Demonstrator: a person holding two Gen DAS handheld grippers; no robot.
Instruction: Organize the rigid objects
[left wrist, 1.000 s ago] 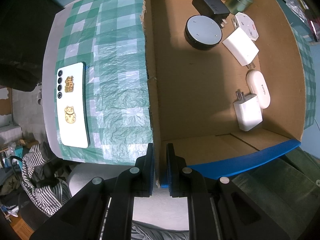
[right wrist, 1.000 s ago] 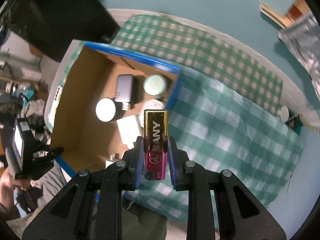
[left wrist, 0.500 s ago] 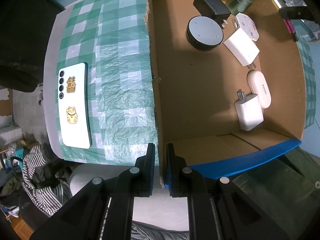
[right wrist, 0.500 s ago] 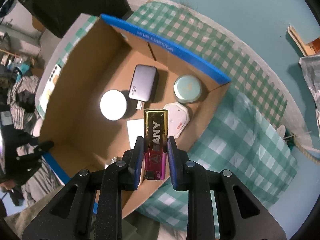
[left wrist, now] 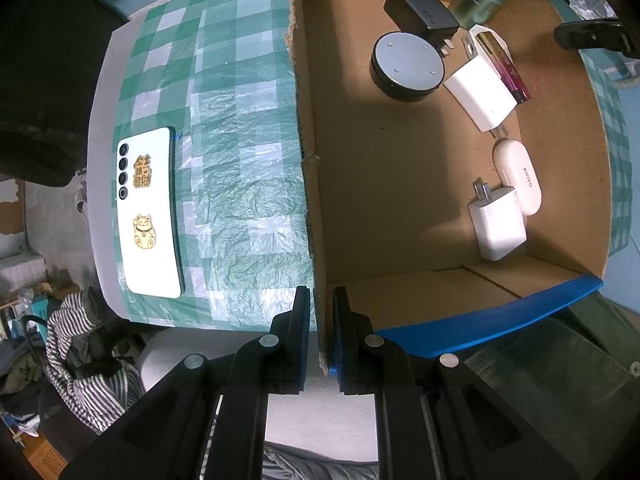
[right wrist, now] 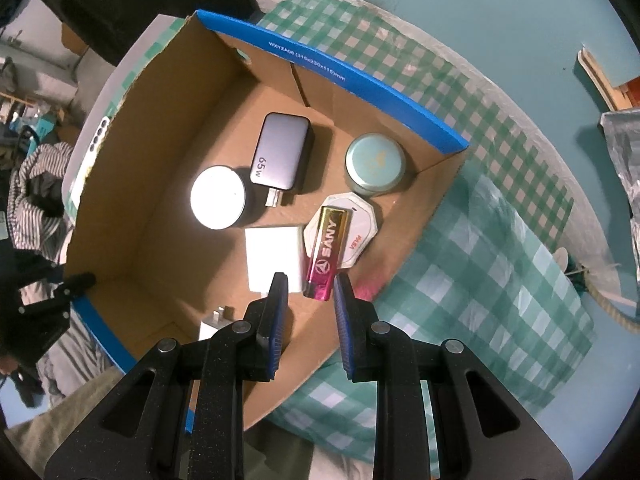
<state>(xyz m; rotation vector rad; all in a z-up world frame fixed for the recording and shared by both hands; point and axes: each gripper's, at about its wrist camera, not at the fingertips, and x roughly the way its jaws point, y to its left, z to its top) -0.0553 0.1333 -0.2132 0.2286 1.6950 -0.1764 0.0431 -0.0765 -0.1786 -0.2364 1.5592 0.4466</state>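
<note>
A gold and pink lighter (right wrist: 328,252) lies in the cardboard box (right wrist: 132,216), resting partly on a white octagonal case (right wrist: 360,228); it also shows in the left wrist view (left wrist: 504,66). My right gripper (right wrist: 309,292) is open just above the lighter's pink end, apart from it. My left gripper (left wrist: 320,320) is shut on the box's near wall (left wrist: 310,200). A white phone (left wrist: 150,212) with gold stickers lies on the checked cloth left of the box.
In the box are a dark 65W charger (right wrist: 282,156), a round black puck (right wrist: 218,202), a green tin (right wrist: 374,162), two white chargers (left wrist: 480,94) (left wrist: 496,224) and a white oval case (left wrist: 518,176). Striped fabric (left wrist: 76,360) lies beyond the table edge.
My right gripper moved over the box, opened and let go of the lighter, which now lies in the box. My left gripper stayed clamped on the box wall.
</note>
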